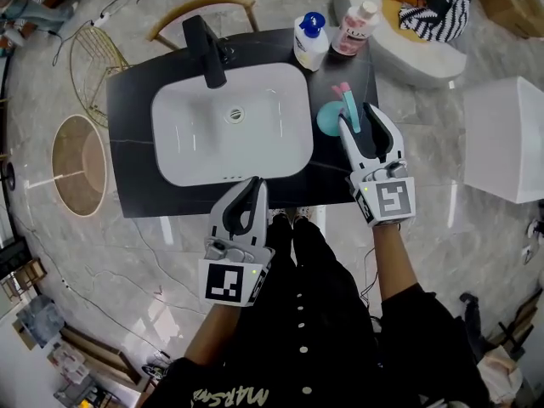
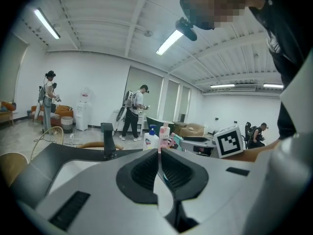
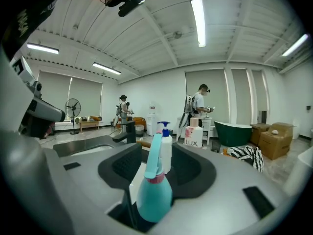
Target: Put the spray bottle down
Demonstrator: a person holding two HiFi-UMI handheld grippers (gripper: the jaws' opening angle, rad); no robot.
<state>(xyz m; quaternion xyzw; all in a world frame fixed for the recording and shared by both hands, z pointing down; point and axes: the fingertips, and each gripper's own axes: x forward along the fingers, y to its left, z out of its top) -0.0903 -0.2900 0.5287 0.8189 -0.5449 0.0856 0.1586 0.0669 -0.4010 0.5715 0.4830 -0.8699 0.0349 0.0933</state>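
Note:
A teal spray bottle with a pink collar stands upright on the black counter, just right of the white basin. In the right gripper view the spray bottle rises between the two spread jaws, with a gap on each side. My right gripper is open around it and the pads do not press on it. My left gripper hangs over the counter's front edge, shut with nothing in it. Its jaws meet in a thin line in the left gripper view.
A black faucet stands behind the basin. A white pump bottle and a pink-capped lotion bottle sit at the counter's back right corner. A white tub with striped cloth, a white box and a round side table surround the counter.

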